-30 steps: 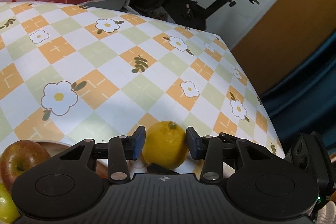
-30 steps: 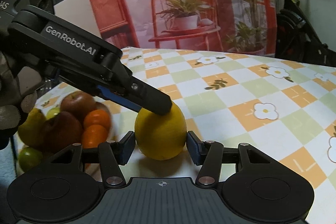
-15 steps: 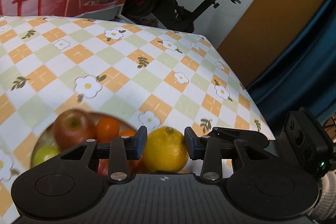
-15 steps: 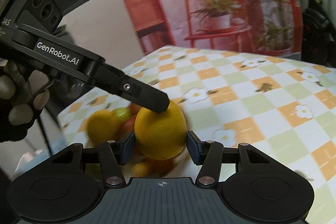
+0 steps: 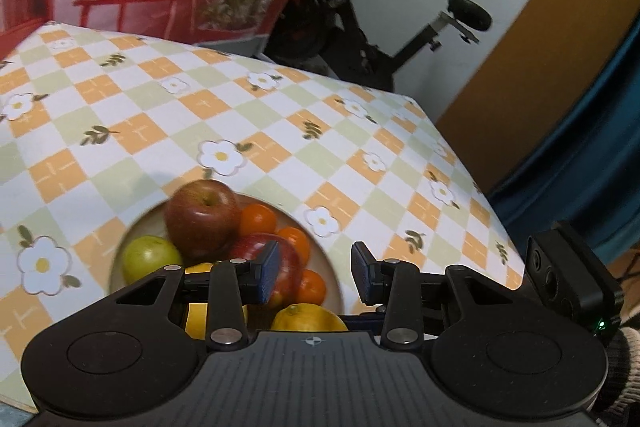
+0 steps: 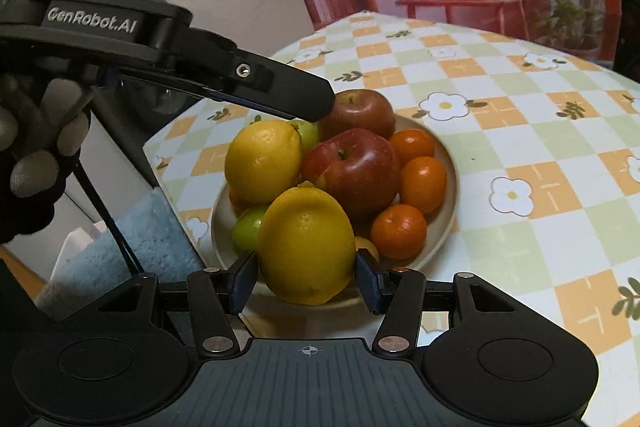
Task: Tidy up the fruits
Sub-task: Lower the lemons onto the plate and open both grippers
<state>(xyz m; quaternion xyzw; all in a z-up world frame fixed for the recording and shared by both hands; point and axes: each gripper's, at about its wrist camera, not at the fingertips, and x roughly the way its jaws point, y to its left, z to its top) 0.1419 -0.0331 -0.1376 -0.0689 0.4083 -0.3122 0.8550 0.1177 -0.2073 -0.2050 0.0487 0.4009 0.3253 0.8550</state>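
From the left wrist camera, the left tongs (image 5: 314, 277) stood part-way open with nothing between the blue pads. They hung over a pale plate (image 5: 334, 281) on a checked tablecloth (image 5: 280, 131) printed with flowers. The plate was heaped with fruit: a dark red apple (image 5: 202, 217) at the far side, a green fruit (image 5: 148, 261) beside it, a brighter red apple (image 5: 286, 267) partly behind the left pad, and small oranges (image 5: 258, 219) along the right. A lemon (image 5: 308, 319) peeked out just above the tongs' black body. An exercise bike (image 5: 360, 27) stood beyond the table.

From the right wrist camera, the right tongs (image 6: 306, 281) were closed on that lemon (image 6: 306, 247), one pad pressed to each side, stem end up. It sat at the plate's (image 6: 450, 163) near edge; I could not tell whether it touched the plate. On the plate lay a second lemon (image 6: 262, 161), the brighter red apple (image 6: 352, 167), the dark red apple (image 6: 362, 113) behind it, three oranges (image 6: 424, 183) down the right side, and the green fruit (image 6: 246, 229) at the left rim. The left tongs (image 6: 312, 105) reached in side-on from the upper left, held by a gloved hand (image 6: 32, 147), the tip just over the far fruit. From this side I could not see the gap between the jaws.
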